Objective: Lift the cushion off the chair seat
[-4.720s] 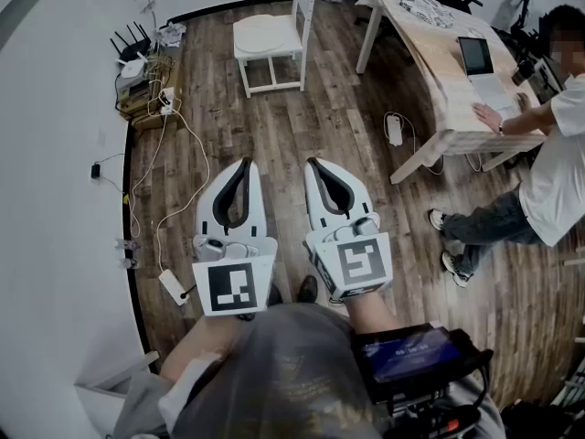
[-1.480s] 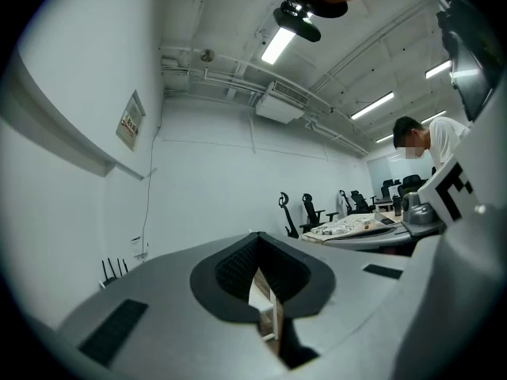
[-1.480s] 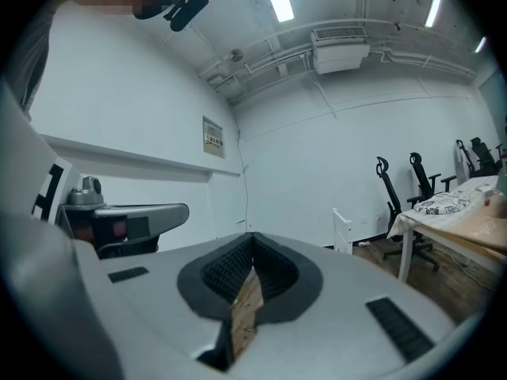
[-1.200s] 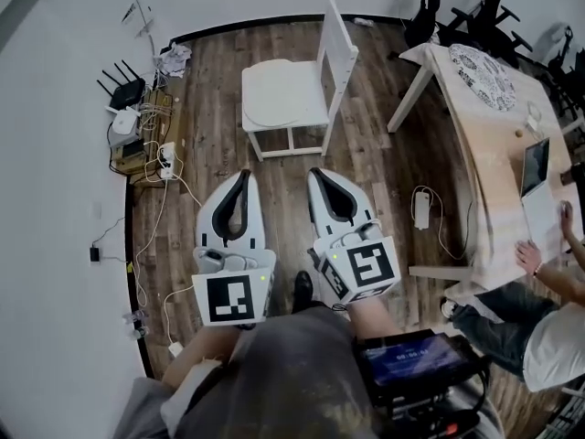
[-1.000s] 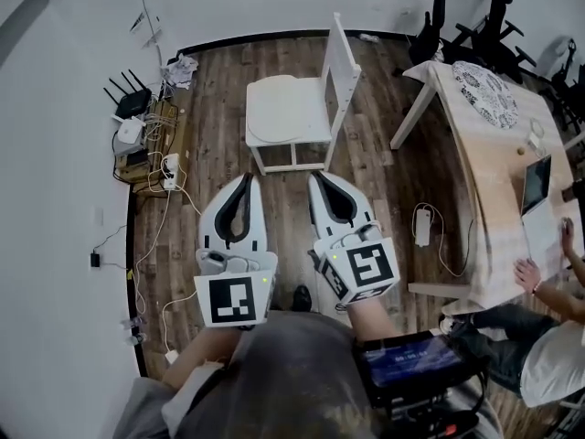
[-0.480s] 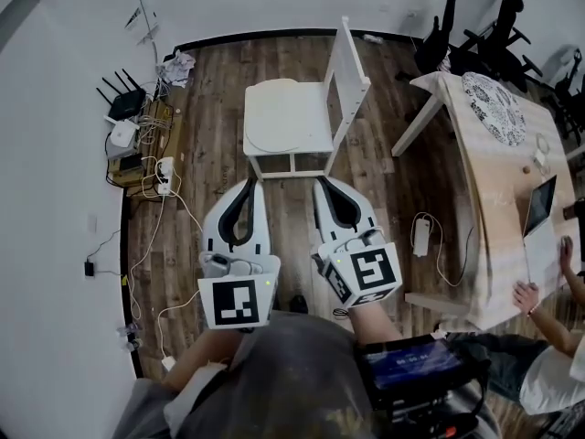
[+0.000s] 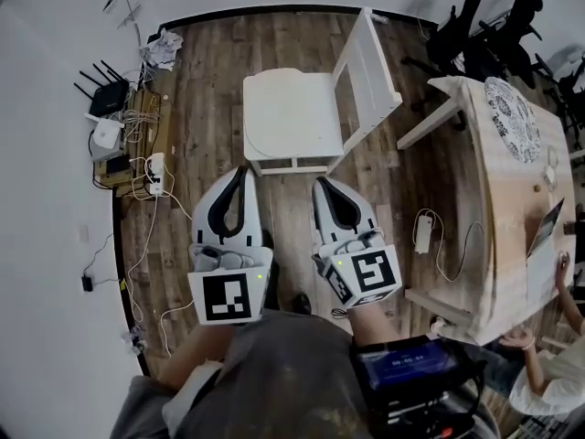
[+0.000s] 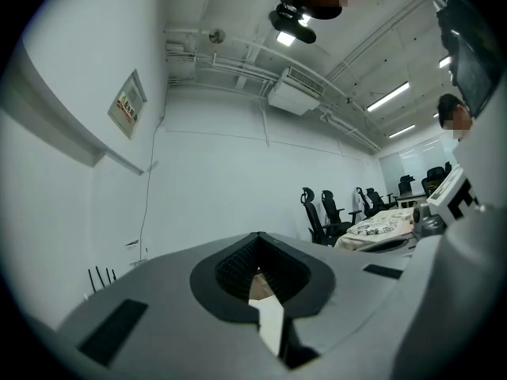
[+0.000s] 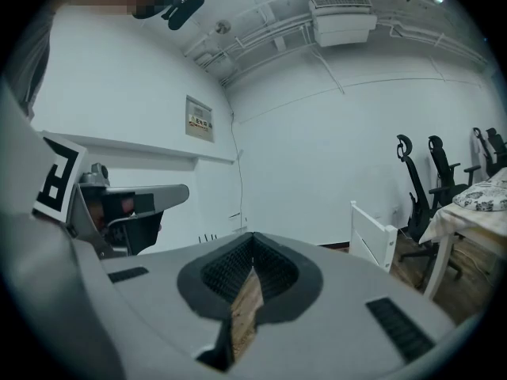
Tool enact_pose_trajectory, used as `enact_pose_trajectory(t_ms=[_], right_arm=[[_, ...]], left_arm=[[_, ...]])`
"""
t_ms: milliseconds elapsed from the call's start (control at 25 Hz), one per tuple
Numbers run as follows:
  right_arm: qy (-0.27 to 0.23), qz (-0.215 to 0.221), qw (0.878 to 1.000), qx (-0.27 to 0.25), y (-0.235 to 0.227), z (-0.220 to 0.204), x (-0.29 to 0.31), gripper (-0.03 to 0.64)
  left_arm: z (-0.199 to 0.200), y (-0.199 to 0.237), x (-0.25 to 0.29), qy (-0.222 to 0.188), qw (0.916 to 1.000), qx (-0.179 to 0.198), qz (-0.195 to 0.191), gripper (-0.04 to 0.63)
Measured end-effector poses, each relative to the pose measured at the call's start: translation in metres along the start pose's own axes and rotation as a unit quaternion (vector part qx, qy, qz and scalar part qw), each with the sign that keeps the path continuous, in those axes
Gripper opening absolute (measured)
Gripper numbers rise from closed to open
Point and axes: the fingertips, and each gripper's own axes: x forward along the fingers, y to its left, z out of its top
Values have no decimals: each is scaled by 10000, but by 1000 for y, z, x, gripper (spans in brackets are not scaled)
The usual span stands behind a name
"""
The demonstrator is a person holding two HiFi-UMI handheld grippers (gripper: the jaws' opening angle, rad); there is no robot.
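A white wooden chair [image 7: 370, 60] stands on the wood floor, its backrest to the right in the head view. A pale, rounded cushion [image 7: 285, 117] lies flat on its seat. My left gripper [image 7: 242, 168] is shut with nothing in it, its tip just short of the seat's front edge. My right gripper [image 7: 320, 183] is also shut and holds nothing, a little farther back from the chair's front rail. In the right gripper view the right gripper [image 9: 253, 237] points level and the chair's backrest [image 9: 372, 240] shows to the right. The left gripper [image 8: 258, 237] faces a white wall.
A router and a tangle of cables [image 7: 108, 140] lie by the wall on the left. A wooden table [image 7: 512, 181] stands on the right, with a power adapter [image 7: 422, 231] on the floor beside it. Black office chairs [image 7: 475, 26] stand at the back right.
Both grippers have come forward toward the chair, so its seat now lies just beyond their tips. Both stay shut and the cushion has not moved.
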Motion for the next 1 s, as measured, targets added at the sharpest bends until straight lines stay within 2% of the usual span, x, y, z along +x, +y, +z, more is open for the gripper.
enact_pose_trajectory(t_ms=[360, 560, 880, 1000], right_arm=[[311, -419, 9986, -76, -29, -5, 102, 6], [302, -567, 9978, -185, -38, 5, 134, 6], [165, -737, 9969, -229, -56, 23, 151, 6], [144, -731, 9971, -164, -63, 26, 161, 6]], left_arm=[[-40, 68, 79, 372, 9988, -213, -237, 6], [-38, 99, 110, 283, 9990, -262, -220, 6], [-23, 103, 139, 137, 9991, -229, -340, 6], [-21, 99, 147, 162, 9991, -67, -388, 6]])
